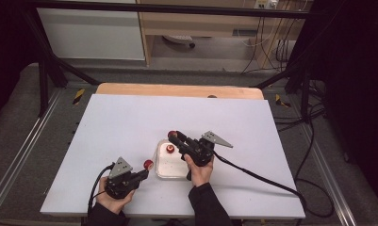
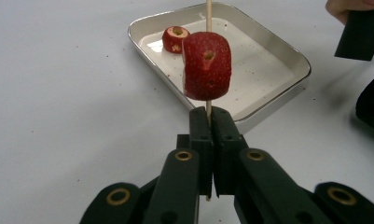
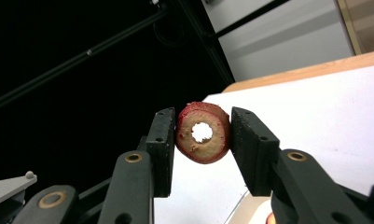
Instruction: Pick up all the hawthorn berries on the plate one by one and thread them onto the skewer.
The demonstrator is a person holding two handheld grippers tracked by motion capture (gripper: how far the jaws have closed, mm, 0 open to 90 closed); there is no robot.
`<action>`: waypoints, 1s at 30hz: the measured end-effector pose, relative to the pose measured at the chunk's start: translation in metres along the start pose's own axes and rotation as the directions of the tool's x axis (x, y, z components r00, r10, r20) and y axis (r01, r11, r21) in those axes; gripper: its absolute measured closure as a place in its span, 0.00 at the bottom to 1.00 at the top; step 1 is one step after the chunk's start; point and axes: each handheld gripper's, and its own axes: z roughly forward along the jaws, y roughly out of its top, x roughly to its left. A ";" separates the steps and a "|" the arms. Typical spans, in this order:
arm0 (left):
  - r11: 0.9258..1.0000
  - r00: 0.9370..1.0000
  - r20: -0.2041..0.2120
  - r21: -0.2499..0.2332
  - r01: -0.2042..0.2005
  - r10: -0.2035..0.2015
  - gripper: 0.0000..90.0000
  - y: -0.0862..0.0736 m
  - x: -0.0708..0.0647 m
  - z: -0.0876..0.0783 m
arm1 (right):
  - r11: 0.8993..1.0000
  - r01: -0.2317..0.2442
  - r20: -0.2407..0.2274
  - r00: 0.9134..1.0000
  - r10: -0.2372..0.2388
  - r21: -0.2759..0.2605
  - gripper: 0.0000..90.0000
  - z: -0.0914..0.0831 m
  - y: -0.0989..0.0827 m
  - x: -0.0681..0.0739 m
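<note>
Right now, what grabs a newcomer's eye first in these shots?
Probably the red strawberry piece threaded on a thin wooden skewer, which the left gripper clamps upright just in front of the shallow tray. Next, the ring-shaped slice with a hole through its middle, pinched between the right gripper jaws and held above the table. One more strawberry piece lies in the tray's far corner.

Tray (image 1: 160, 170) sits on the table (image 1: 130, 122), near its front edge — one fruit piece (image 1: 170, 149) inside, at the far end. Left gripper (image 1: 142, 175) lies left of the tray; right gripper (image 1: 173, 137) above its far end.
</note>
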 end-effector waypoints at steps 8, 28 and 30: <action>1.000 1.000 0.013 -0.001 -0.018 0.018 0.98 0.001 -0.006 0.006 | 0.999 -0.013 -0.032 0.999 0.011 -0.050 0.68 0.001 -0.004 0.000; 1.000 0.998 0.056 0.014 0.027 -0.028 0.98 0.003 -0.010 0.015 | 0.997 0.039 -0.044 0.998 -0.041 -0.061 0.69 0.003 -0.010 -0.001; 0.999 0.998 0.056 0.013 0.033 -0.033 0.98 0.003 -0.010 0.015 | 0.998 0.037 -0.046 0.998 -0.040 -0.057 0.69 0.003 -0.011 0.000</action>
